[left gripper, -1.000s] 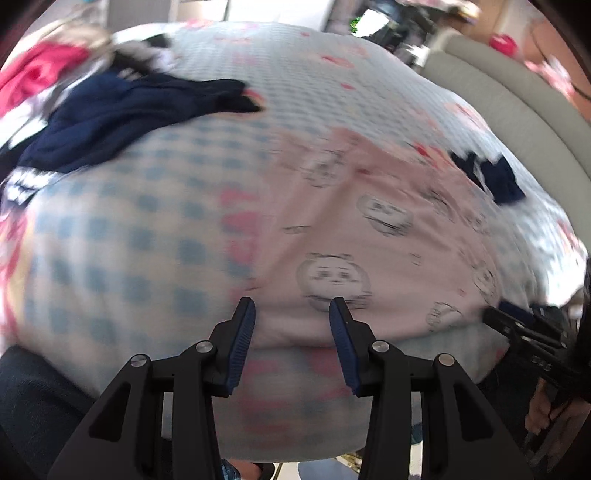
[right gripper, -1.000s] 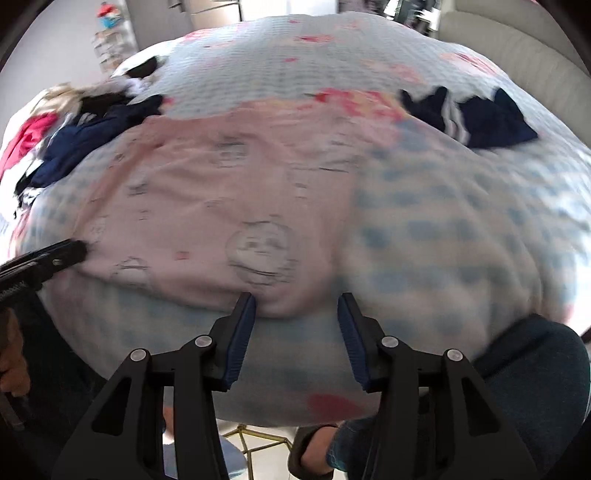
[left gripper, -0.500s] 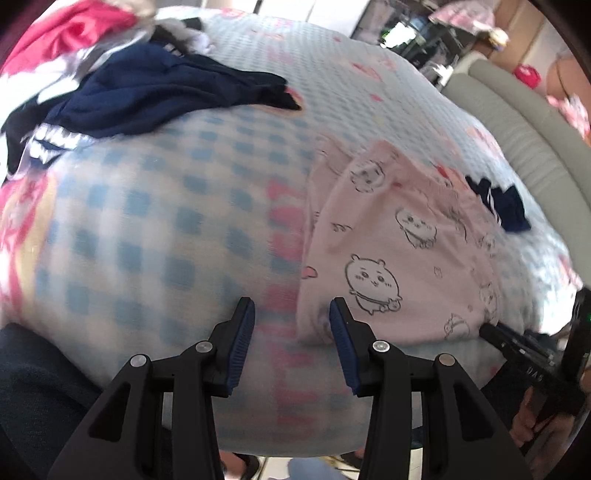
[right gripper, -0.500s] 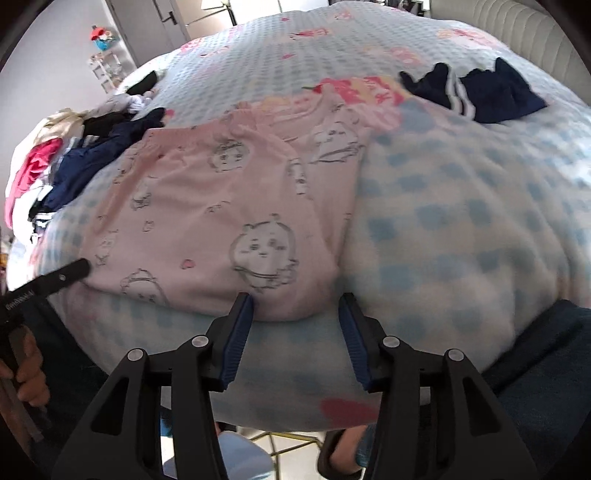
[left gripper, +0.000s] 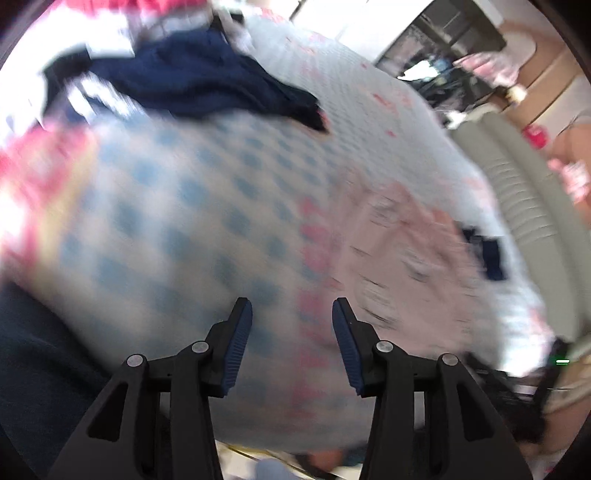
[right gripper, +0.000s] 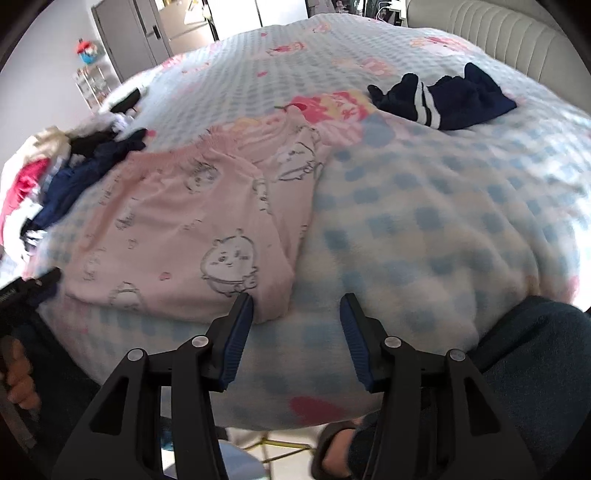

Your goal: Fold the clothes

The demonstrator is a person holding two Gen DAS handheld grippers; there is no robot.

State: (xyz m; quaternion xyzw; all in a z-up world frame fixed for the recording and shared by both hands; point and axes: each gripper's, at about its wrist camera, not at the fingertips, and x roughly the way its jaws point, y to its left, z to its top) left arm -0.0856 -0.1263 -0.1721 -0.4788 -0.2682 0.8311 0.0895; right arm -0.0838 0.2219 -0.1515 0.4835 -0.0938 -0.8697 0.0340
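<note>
Pink pyjama trousers with cartoon faces [right gripper: 192, 236] lie flat on the blue-checked blanket [right gripper: 424, 229] near the front edge of the bed. My right gripper [right gripper: 296, 314] is open and empty, its left finger just at the trousers' near right corner. In the blurred left wrist view the trousers [left gripper: 399, 266] lie to the right of my left gripper [left gripper: 291, 325], which is open and empty over bare blanket [left gripper: 166, 229]. The left gripper's tip also shows in the right wrist view [right gripper: 33, 286], beside the trousers' left corner.
A navy garment with white stripes [right gripper: 443, 99] lies at the back right. A heap of navy, red and white clothes [right gripper: 55, 173] sits at the left, also seen in the left wrist view [left gripper: 192, 74]. A padded headboard [right gripper: 491, 22] bounds the far right. My legs are below the bed edge.
Both grippers have drifted apart along the trousers' near edge: the left one has swung left off the pink cloth onto bare blanket, the right one to the cloth's right corner. Both stay open.
</note>
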